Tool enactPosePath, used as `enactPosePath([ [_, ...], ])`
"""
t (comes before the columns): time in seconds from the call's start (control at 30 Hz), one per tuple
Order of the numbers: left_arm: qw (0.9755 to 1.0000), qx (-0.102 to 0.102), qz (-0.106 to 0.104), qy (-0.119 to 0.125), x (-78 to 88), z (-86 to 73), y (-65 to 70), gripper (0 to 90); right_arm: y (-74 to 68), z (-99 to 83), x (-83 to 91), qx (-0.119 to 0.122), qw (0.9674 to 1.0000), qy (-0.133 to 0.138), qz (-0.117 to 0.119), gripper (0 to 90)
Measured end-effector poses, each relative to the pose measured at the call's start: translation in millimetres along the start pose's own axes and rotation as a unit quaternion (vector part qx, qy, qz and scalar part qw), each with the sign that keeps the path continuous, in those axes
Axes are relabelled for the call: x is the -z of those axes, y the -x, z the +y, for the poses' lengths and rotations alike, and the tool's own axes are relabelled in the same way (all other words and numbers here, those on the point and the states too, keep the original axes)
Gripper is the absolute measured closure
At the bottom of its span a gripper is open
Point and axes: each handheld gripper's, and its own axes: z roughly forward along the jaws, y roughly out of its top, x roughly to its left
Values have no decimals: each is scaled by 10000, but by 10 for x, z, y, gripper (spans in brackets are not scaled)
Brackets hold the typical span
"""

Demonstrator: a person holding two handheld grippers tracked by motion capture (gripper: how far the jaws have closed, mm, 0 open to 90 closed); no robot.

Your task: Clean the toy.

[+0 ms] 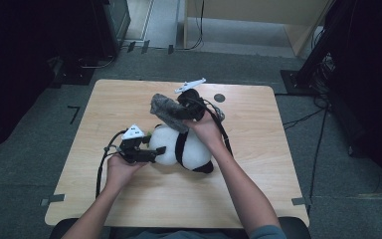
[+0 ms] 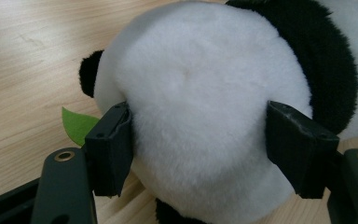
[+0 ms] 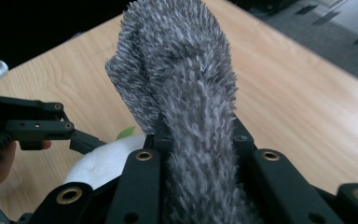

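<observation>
Plush panda [image 1: 179,147] lies on the worktop [image 1: 129,199], roughly centre, slightly toward the person's side. Left gripper [image 1: 154,151] sits at the panda's left end, level with it, fingers [image 2: 109,149] on either side of the rounded plush end and pressing into it. A small leaf piece [image 2: 77,125] sticks out beside the left finger, against the worktop. Right gripper [image 1: 179,110] is above and behind the panda, off the surface, with a furry cloth [image 1: 166,112] pinched between its fingers; the cloth's free end extends left of that gripper, over the panda. A small round mark [image 1: 219,97] sits on the worktop behind and right of both.
</observation>
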Motion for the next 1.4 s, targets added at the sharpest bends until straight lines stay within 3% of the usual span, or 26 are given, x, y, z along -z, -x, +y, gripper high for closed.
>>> enactPosePath([
  [0.1,10000,40,17,1,-1,0,3,290,-13,-38,-131,73,9998,-172,1,734],
  [0.23,10000,71,20,-23,4,5,6,300,51,-116,-241,-54,9990,-437,-39,737],
  [0.33,9999,101,37,-54,5,12,9,311,126,-143,-228,-140,9985,-535,-59,740],
  [0.4,9999,105,48,-77,6,11,7,317,182,-174,-208,-51,9977,-656,-187,742],
  [0.53,9999,108,59,-82,7,11,8,318,327,-261,-153,-189,9963,-804,-226,741],
  [0.73,9999,133,49,-80,6,9,3,321,548,-406,-21,-551,9962,-662,-147,741],
  [0.9,9999,154,36,-69,7,4,-1,321,701,-533,90,-761,9948,-623,-251,741],
  [1.17,9998,181,20,-55,7,-1,-7,321,892,-776,192,-904,9921,-734,-467,740],
  [1.4,9998,202,11,-46,7,-5,-16,323,1006,-978,204,-1084,9895,-842,-454,743],
])
